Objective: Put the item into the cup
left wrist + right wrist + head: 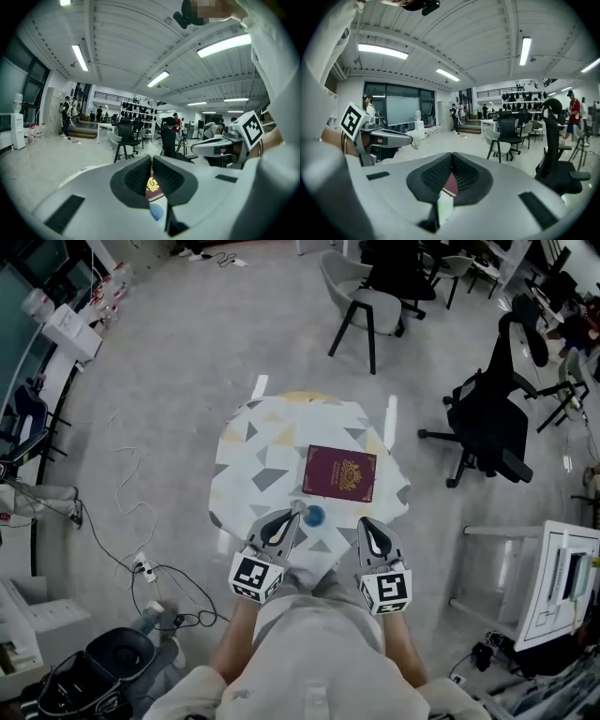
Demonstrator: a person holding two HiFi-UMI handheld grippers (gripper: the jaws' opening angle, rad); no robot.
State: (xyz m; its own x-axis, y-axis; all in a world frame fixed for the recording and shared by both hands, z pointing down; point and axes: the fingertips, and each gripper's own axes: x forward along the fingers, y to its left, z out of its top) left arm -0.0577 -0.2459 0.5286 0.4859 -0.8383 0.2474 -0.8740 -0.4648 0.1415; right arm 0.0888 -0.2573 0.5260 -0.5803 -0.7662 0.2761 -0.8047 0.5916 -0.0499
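A maroon booklet with a gold crest [339, 472] lies flat on the small round patterned table [251, 463]. A small blue cup [314, 516] stands just in front of it, near the table's near edge. My left gripper [296, 510] hovers with its tips beside the cup's left, jaws shut and empty. My right gripper [364, 521] is to the cup's right, apart from it, jaws also shut with nothing held. Below the closed jaws, the left gripper view shows the booklet [153, 185] and cup [157, 213]. The right gripper view shows the booklet [451, 185] and cup [444, 206].
Grey floor surrounds the table. A grey chair [361, 301] stands behind it and a black office chair [487, 427] to the right. Cables and a power strip [141, 566] lie at the left, and a white rack [553, 582] stands at the right.
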